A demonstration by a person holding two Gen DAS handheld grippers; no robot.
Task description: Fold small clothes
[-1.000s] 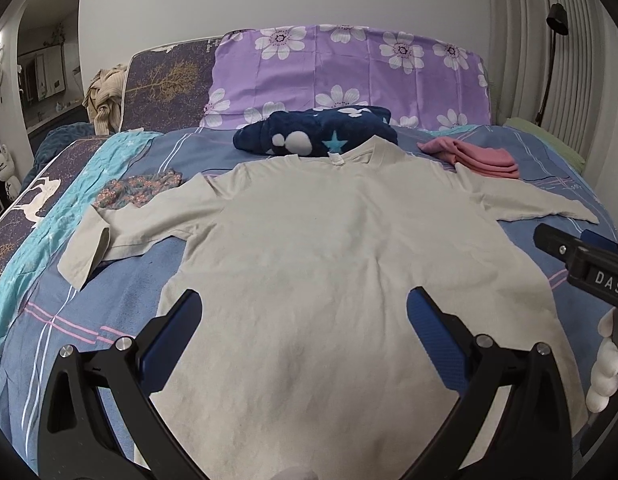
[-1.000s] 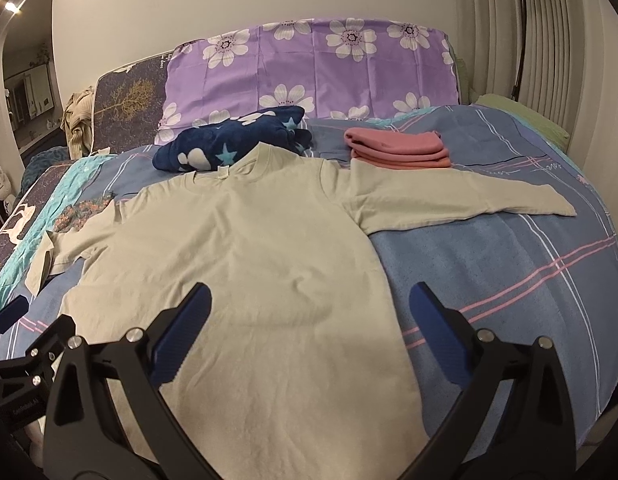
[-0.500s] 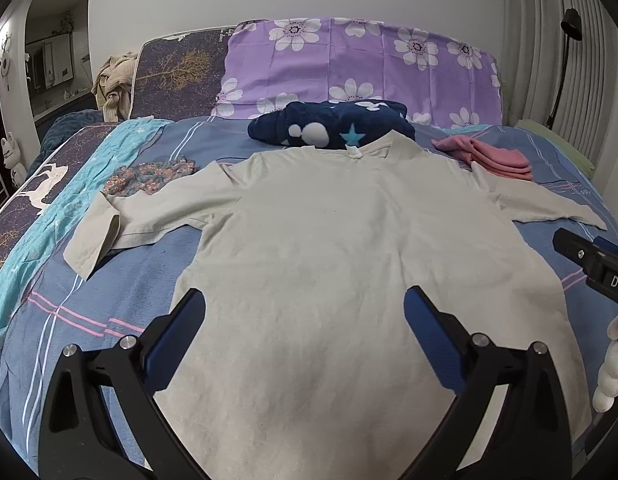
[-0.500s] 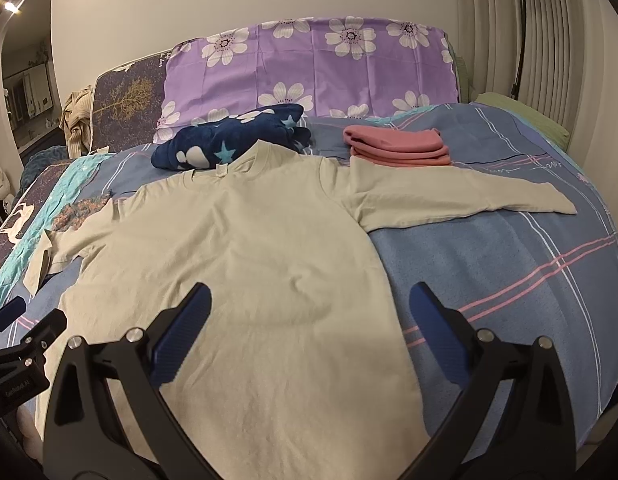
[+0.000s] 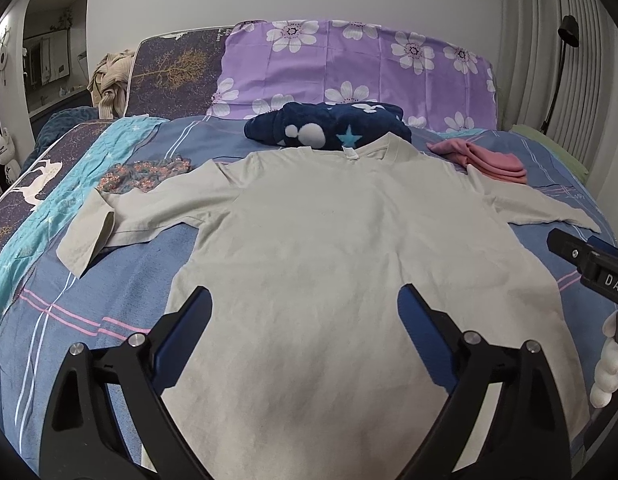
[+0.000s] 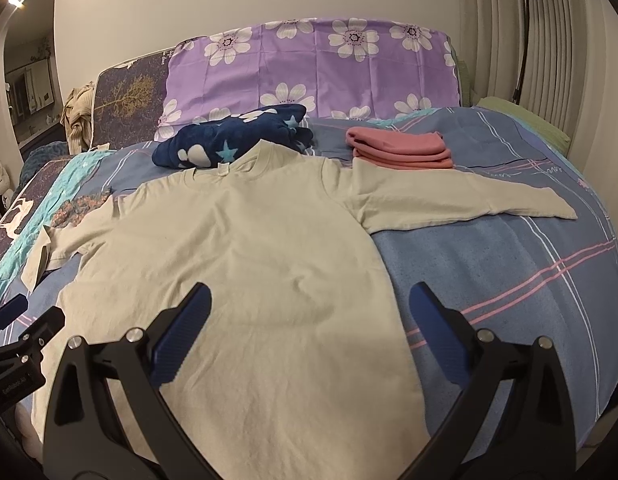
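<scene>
A beige long-sleeved shirt [image 5: 329, 248] lies flat on the bed, sleeves spread out, collar at the far end; it also shows in the right wrist view [image 6: 245, 248]. Its left cuff [image 5: 83, 240] is folded over. My left gripper [image 5: 305, 316] is open and empty above the shirt's lower body. My right gripper [image 6: 309, 312] is open and empty above the shirt's lower right edge. The right gripper's body [image 5: 589, 264] shows at the right edge of the left wrist view, and the left gripper's body [image 6: 21, 344] at the left edge of the right wrist view.
A folded pink garment [image 6: 401, 148] and a navy star-print garment [image 6: 233, 140] lie beyond the collar. A floral cloth [image 5: 145, 172] lies by the left sleeve. Purple flowered pillow [image 6: 309, 68] at the headboard. Blue striped bedsheet [image 6: 509, 264] on the right.
The left gripper has moved a little, so the shirt sits slightly further right and lower in its view. The right gripper has barely moved. Both stay open.
</scene>
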